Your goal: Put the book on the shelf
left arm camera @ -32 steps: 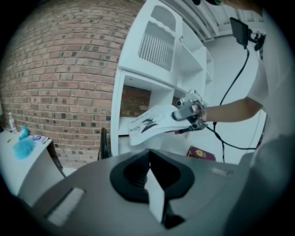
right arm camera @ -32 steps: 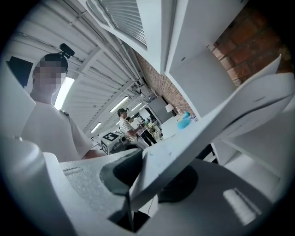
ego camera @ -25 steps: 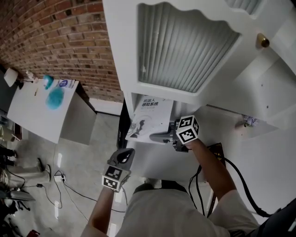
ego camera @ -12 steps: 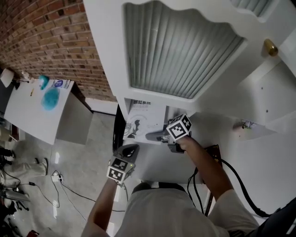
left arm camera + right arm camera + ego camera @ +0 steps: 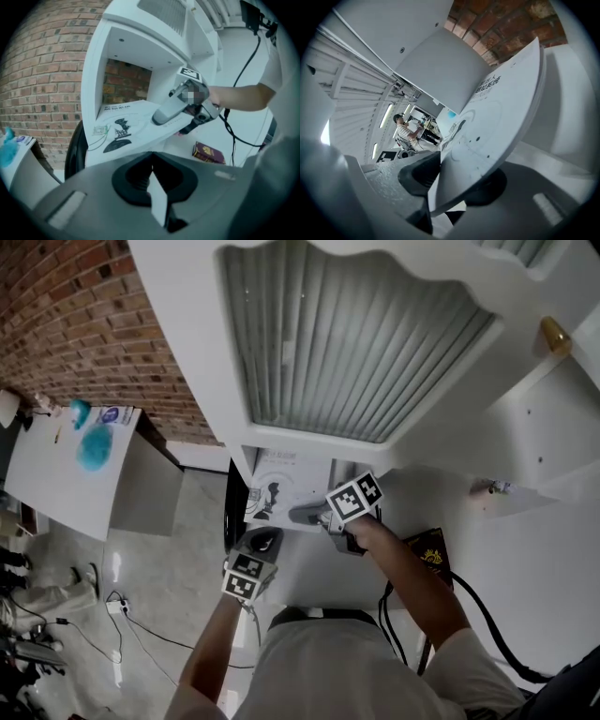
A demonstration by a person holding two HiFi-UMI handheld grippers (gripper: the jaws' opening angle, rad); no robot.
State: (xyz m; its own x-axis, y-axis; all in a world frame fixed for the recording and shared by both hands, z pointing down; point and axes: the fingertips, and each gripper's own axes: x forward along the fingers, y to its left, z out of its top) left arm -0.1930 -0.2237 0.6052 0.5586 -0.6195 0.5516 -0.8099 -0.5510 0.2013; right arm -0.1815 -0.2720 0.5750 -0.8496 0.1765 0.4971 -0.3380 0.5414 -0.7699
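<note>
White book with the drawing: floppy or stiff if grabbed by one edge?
Probably stiff: the white book with a black drawing juts out flat from the right gripper, whose jaws are opening around it. Its smooth cover may slide.

A red brick wall fills the upper left of the head view. Below it, at the left edge, stands a white table on a pale glossy floor, where dark cables lie at lower left.
</note>
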